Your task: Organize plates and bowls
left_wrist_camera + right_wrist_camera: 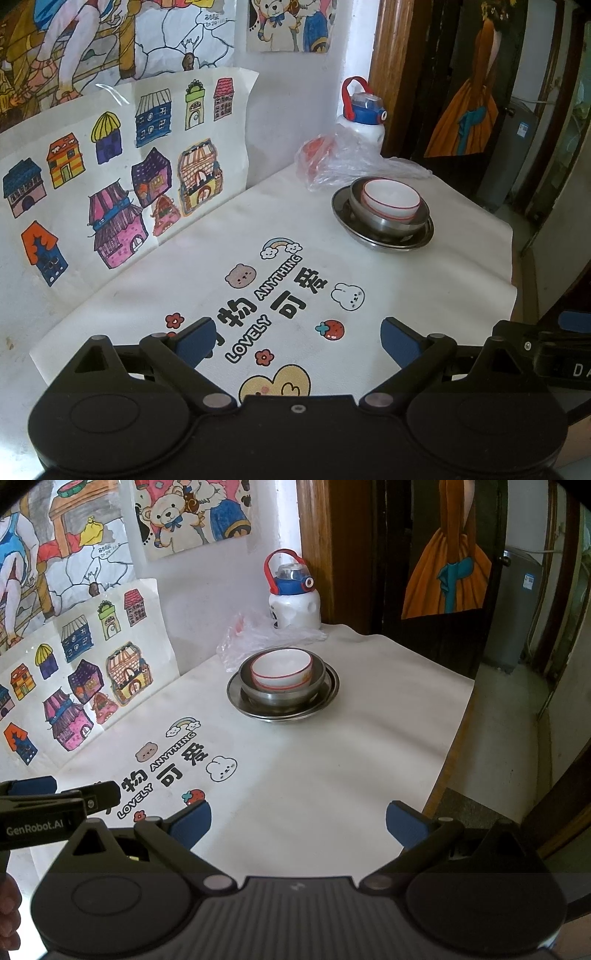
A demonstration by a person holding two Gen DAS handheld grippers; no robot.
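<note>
Left gripper (297,341), right gripper (298,825) level above white printed tablecloth (332,760), fingers spread, empty. White red-rimmed ceramic bowl (282,669) nested in steel bowl (258,686) on round steel plate (236,698), well ahead of fingertips. Bare cloth between; table edge right of right finger.

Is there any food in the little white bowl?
Empty. The white bowl shows only its bare white inside, sitting upright in the steel bowl.

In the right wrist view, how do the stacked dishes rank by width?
1. Round steel plate, widest.
2. Steel bowl sitting on it.
3. White red-rimmed bowl nested inside, narrowest.
</note>
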